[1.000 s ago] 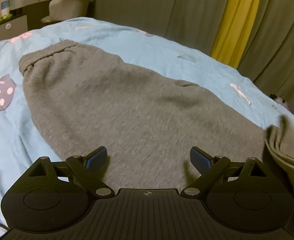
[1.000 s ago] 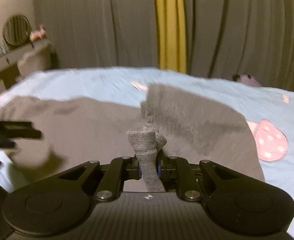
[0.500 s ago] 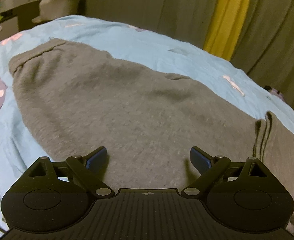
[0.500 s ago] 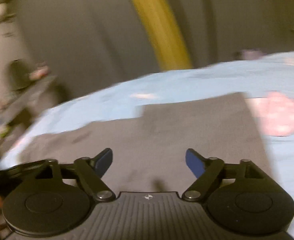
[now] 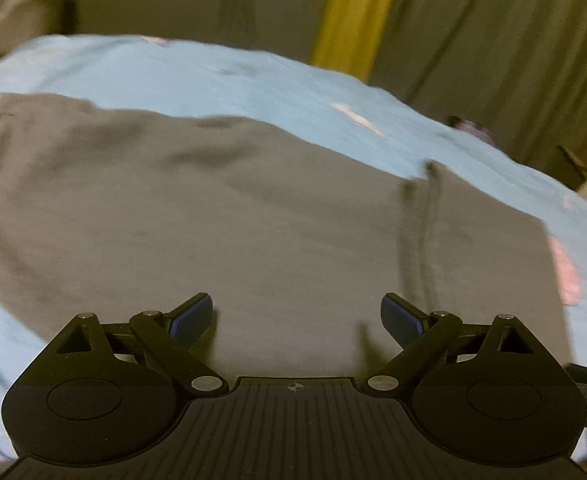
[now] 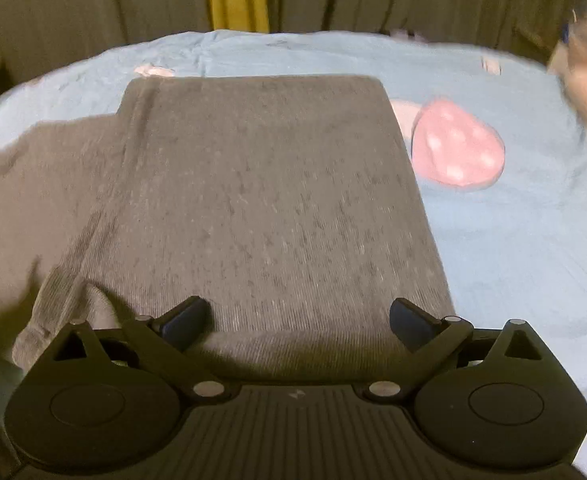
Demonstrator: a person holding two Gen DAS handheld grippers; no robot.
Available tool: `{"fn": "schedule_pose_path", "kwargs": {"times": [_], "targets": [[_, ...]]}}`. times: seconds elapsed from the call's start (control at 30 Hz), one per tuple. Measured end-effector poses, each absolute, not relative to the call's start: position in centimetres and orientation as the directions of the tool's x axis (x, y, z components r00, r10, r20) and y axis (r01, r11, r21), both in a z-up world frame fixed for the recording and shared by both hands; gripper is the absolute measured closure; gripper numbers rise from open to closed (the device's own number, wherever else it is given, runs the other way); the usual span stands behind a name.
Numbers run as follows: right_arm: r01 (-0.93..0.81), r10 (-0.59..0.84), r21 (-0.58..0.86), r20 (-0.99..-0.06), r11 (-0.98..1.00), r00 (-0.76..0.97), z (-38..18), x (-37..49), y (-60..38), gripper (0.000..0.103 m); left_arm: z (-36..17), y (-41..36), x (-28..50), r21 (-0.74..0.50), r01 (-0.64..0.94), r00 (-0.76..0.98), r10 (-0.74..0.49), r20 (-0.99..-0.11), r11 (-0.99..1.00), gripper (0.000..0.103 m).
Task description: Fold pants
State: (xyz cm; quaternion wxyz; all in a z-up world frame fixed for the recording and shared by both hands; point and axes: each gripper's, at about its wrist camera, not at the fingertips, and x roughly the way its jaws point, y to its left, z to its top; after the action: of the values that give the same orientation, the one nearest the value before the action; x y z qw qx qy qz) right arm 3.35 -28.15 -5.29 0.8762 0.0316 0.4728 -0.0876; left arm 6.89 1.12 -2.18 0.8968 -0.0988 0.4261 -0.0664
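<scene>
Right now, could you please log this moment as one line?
left tongs: open, empty | right tongs: opening, empty | grey pants: folded over, flat on blue bedsheet

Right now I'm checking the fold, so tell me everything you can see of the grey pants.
The grey knit pants lie flat on the light blue bedsheet, one section folded over the rest with a straight far edge. The cloth looks soft and finely ribbed. A doubled ribbed edge crosses them in the left wrist view. Both claws, left and right, hover open; nothing grips them.
</scene>
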Motion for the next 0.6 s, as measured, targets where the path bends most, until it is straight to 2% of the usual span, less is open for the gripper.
{"fn": "schedule_pose_path", "kwargs": {"times": [0.23,0.37,0.5,0.53,0.57,0.6], "targets": [[0.202,-0.011,0.120,-0.835,0.972,0.550,-4.0,1.8,-30.4,0.004,-3.6,-3.2,12.7,-0.373,0.175,0.481,-0.410,-0.775,0.911,0.007],[0.217,0.058,0.237,-0.790,0.947,0.611,-3.0,0.1,-31.9,0.004,-5.0,-4.8,16.2,-0.346,0.154,0.468,-0.377,-0.799,0.926,0.016],[0.186,0.056,0.241,-0.740,0.953,0.671,-2.5,-0.2,-31.3,0.004,-5.3,-6.4,18.8,-0.322,0.202,0.499,-0.380,-0.779,0.925,0.016],[0.165,0.064,0.242,-0.721,0.956,0.690,-2.4,-0.3,-31.0,0.011,-5.4,-6.9,19.3,-0.311,0.220,0.498,-0.381,-0.779,0.925,0.016],[0.134,0.081,0.247,-0.702,0.960,0.708,-2.4,-0.3,-30.8,0.030,-5.4,-7.4,19.9,-0.302,0.233,0.499,-0.380,-0.779,0.924,0.016],[0.106,0.102,0.251,-0.693,0.962,0.714,-2.5,-0.2,-30.4,0.044,-5.4,-7.6,20.3,-0.300,0.237,0.497,-0.381,-0.779,0.924,0.020]]}}
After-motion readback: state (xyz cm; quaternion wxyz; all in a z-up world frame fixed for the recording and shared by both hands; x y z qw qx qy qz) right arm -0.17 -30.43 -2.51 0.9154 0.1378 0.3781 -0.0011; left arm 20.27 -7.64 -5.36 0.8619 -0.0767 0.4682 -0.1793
